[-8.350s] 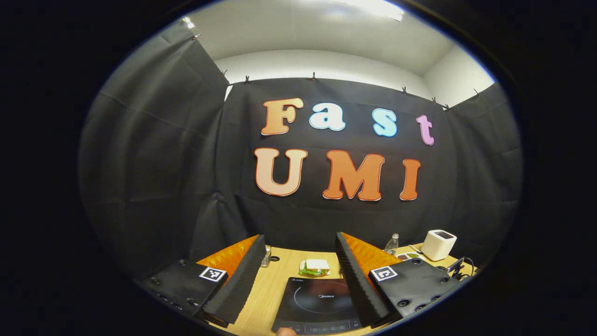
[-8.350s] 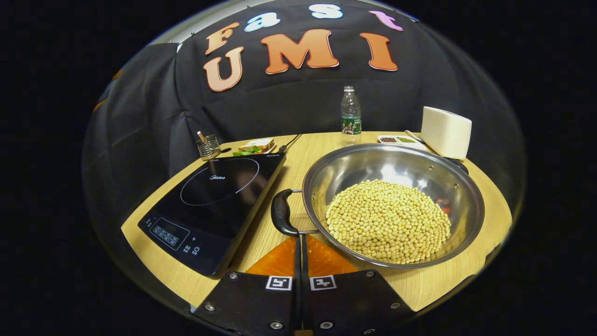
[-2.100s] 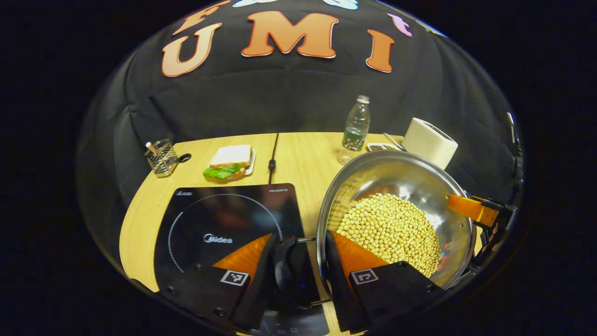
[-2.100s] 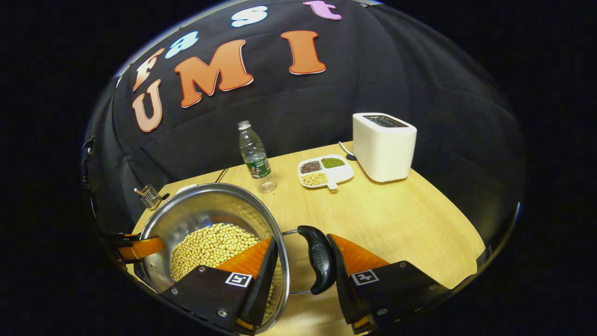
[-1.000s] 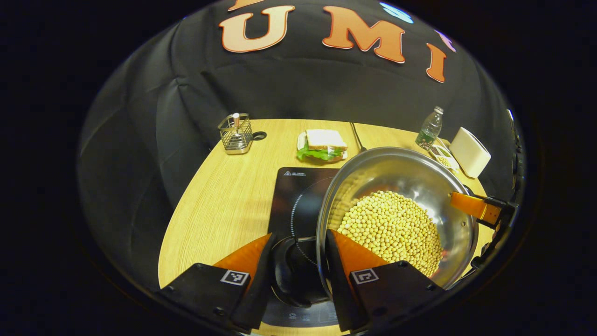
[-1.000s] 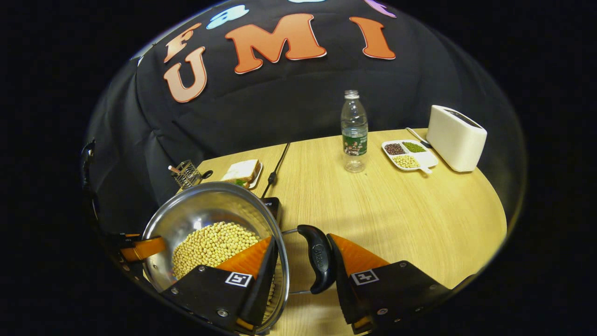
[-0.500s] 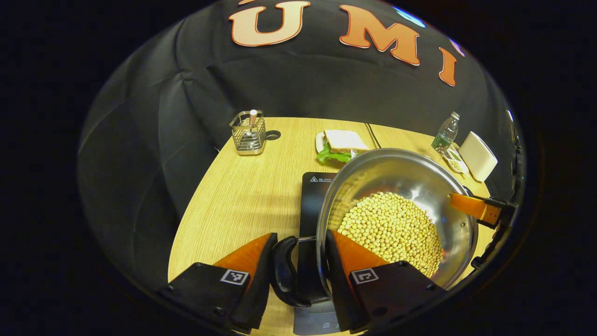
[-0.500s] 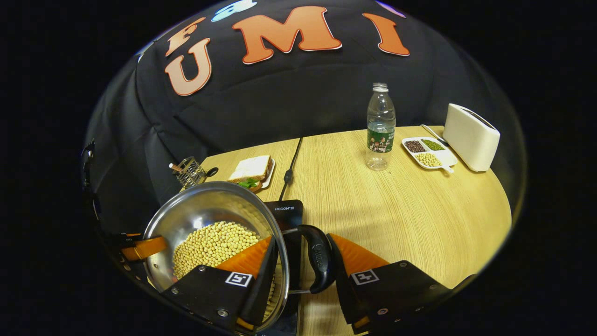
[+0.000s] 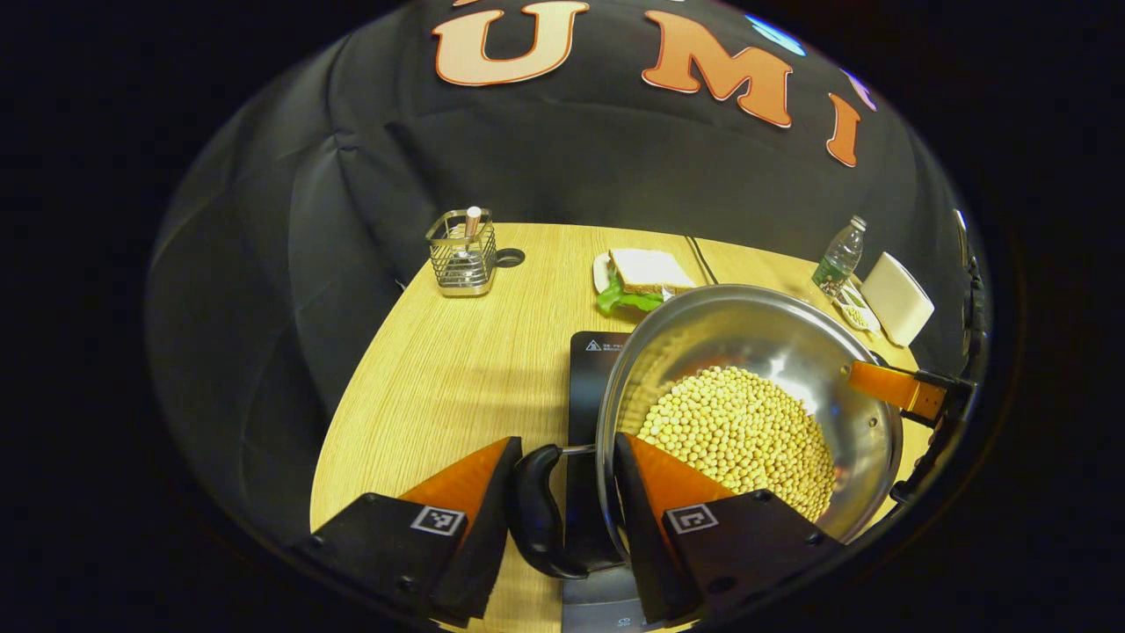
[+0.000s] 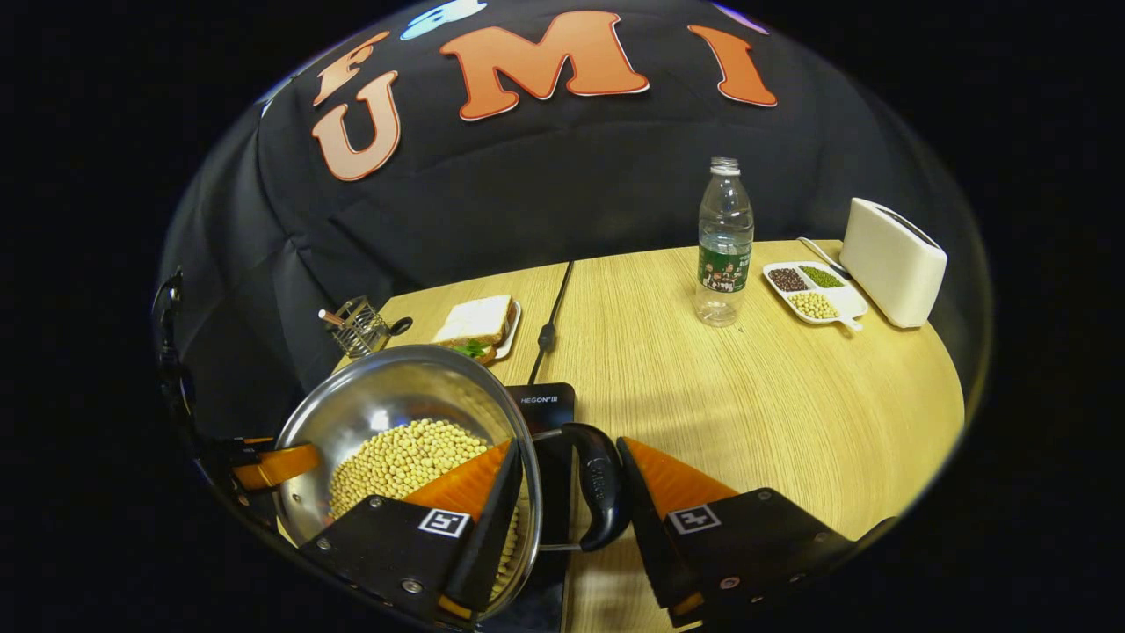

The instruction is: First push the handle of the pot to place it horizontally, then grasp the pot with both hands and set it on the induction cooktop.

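Pot (image 9: 747,396) of yellow beans (image 9: 738,435) is hanging between the two tongs, over the induction cooktop (image 9: 587,413), whose dark slab is showing beneath the near rim. Left gripper (image 9: 562,510) is straddling the pot's black side handle (image 9: 534,519) with fingers partly open; one finger is lying inside the rim against the wall, the other is outside the handle, so a firm pinch cannot be confirmed. Right gripper (image 10: 567,510) is doing the same at the opposite handle (image 10: 602,497), one finger inside the bowl, one outside, gap again visible. Across the pot from each gripper, the other one's finger is reaching over the far rim. Judgement: pot is being carried or lowered onto the cooktop; whether its base is touching the glass is hidden. To finish well, both tongs should be kept level so the beans are not sliding, the pot centred over the ring, both sides lowered together, and release delayed until it sits flat. Beyond the pot are lying a sandwich (image 9: 646,272), a wire holder (image 9: 461,255), a cable (image 10: 545,325), a bottle (image 10: 725,242), a divided dish (image 10: 813,294) and a white toaster (image 10: 892,264).
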{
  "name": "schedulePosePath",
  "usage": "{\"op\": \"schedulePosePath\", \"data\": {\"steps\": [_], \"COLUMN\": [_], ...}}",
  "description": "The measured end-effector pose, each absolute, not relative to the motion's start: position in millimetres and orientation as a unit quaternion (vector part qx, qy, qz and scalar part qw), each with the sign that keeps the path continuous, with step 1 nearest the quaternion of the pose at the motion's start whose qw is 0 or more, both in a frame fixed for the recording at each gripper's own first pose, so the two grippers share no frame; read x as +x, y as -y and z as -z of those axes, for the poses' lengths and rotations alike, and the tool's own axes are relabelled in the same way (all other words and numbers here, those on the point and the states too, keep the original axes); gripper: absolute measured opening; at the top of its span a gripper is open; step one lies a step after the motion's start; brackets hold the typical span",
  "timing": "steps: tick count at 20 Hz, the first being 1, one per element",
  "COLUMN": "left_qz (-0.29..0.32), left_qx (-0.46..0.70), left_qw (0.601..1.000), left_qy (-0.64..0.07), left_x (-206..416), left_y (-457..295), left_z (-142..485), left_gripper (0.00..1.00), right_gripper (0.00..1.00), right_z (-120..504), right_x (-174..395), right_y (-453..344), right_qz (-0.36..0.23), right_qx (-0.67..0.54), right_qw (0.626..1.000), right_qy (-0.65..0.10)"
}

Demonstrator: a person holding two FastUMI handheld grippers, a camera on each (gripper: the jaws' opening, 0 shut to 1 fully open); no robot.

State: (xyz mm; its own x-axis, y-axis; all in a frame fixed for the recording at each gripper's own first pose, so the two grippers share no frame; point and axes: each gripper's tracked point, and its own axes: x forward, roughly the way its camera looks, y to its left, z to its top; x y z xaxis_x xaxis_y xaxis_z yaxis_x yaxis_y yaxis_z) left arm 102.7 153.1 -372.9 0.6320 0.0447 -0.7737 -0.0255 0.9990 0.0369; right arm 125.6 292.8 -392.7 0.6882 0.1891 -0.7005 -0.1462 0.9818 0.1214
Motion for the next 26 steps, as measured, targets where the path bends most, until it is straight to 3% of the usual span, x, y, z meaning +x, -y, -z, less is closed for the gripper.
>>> {"op": "schedulePosePath", "data": {"steps": [3, 4, 5, 6, 8, 20, 21, 22, 25, 26], "left_qz": [-0.032, -0.038, -0.042, -0.045, -0.051, -0.059, -0.057, -0.051, -0.042, -0.037], "left_qx": [0.046, 0.054, 0.061, 0.067, 0.081, 0.075, 0.078, 0.074, 0.060, 0.059], "left_qw": [0.916, 0.920, 0.925, 0.931, 0.940, 0.989, 0.990, 0.992, 0.996, 0.997], "left_qy": [-0.397, -0.385, -0.372, -0.356, -0.327, -0.113, -0.099, -0.086, -0.047, -0.033], "left_x": [107.9, 107.9, 108.7, 109.3, 109.5, 80.9, 76.8, 72.7, 67.7, 66.0], "left_y": [-157.0, -155.9, -152.7, -148.9, -139.9, -30.2, -19.1, -6.6, 32.7, 44.5], "left_z": [349.0, 337.2, 325.5, 312.7, 289.0, 96.7, 85.1, 74.0, 42.0, 33.0], "left_gripper": [0.82, 0.98, 0.99, 0.99, 0.99, 0.97, 0.93, 1.00, 0.93, 0.96], "right_gripper": [0.75, 0.81, 0.83, 0.90, 0.95, 0.95, 0.95, 0.95, 0.95, 0.95], "right_z": [364.4, 355.1, 345.5, 336.8, 318.9, 157.4, 144.6, 132.9, 100.1, 90.3], "right_x": [127.3, 127.4, 128.0, 127.2, 124.2, 78.4, 74.2, 69.6, 53.6, 49.1], "right_y": [-282.0, -277.1, -271.3, -263.1, -247.7, -131.8, -121.1, -111.0, -80.4, -69.2], "right_qz": [-0.087, -0.086, -0.085, -0.083, -0.080, -0.069, -0.069, -0.067, -0.059, -0.055], "right_qx": [0.037, 0.038, 0.039, 0.039, 0.038, 0.023, 0.018, 0.011, -0.010, -0.015], "right_qw": [0.929, 0.933, 0.936, 0.939, 0.945, 0.985, 0.987, 0.989, 0.994, 0.995], "right_qy": [-0.357, -0.348, -0.339, -0.331, -0.315, -0.158, -0.145, -0.132, -0.096, -0.084]}}
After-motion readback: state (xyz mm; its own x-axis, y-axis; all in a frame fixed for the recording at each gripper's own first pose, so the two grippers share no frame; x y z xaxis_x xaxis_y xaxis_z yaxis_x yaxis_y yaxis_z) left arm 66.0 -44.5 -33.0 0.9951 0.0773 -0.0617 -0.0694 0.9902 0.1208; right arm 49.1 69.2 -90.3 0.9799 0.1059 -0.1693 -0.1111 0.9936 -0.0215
